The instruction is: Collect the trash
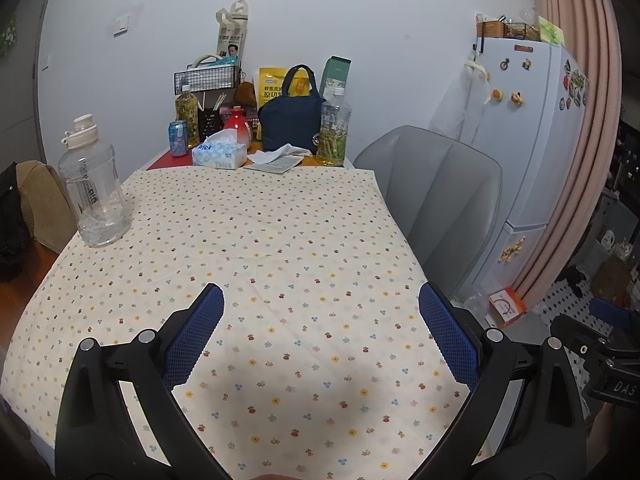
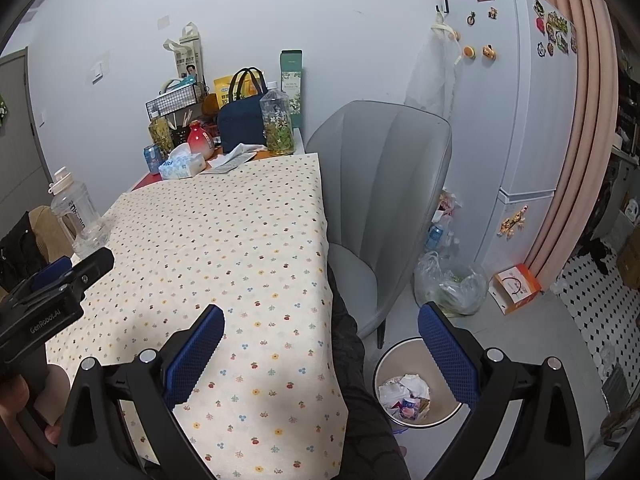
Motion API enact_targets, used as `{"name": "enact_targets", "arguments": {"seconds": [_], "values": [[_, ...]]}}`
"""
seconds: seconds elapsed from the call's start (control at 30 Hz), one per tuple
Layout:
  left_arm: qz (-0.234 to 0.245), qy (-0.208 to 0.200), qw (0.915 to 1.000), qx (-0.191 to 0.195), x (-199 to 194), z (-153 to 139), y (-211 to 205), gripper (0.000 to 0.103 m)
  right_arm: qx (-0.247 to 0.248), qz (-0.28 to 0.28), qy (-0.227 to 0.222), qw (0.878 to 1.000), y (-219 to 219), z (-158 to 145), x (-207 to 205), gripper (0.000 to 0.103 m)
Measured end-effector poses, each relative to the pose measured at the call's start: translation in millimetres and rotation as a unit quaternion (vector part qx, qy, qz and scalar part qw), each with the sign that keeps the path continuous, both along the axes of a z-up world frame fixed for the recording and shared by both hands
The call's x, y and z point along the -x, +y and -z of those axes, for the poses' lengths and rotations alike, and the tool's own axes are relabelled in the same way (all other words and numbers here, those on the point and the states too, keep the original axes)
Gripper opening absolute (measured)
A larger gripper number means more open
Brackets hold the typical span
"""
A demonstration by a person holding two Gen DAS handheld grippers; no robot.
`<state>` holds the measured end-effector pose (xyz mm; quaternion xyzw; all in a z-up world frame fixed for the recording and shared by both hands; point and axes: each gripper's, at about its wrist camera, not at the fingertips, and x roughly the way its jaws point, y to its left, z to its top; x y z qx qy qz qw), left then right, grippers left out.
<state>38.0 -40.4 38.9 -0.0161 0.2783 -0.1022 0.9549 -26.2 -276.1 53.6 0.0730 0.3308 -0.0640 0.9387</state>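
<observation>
Blue-padded, the left gripper [image 1: 321, 300] hangs spread wide with nothing between its fingers, over the flower-print cloth [image 1: 280, 240] on the bench. At the cloth's left edge stands a clear water jug [image 1: 94, 184]; a tissue box [image 1: 219, 153] sits at the far end. The right gripper [image 2: 321, 320] is likewise released, straddling the bench edge. Down on the floor beside a grey chair [image 2: 384, 200], the waste bin [image 2: 416, 390] holds crumpled trash [image 2: 404, 396].
</observation>
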Motion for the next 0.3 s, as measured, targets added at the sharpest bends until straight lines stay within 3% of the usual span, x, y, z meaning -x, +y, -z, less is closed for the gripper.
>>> {"name": "enact_targets", "arguments": {"seconds": [0.3], "values": [[-0.007, 0.012, 0.9998, 0.014, -8, 6, 14, 0.097, 0.008, -0.011, 0.009, 1.0, 9, 5, -6, 0.095]]}}
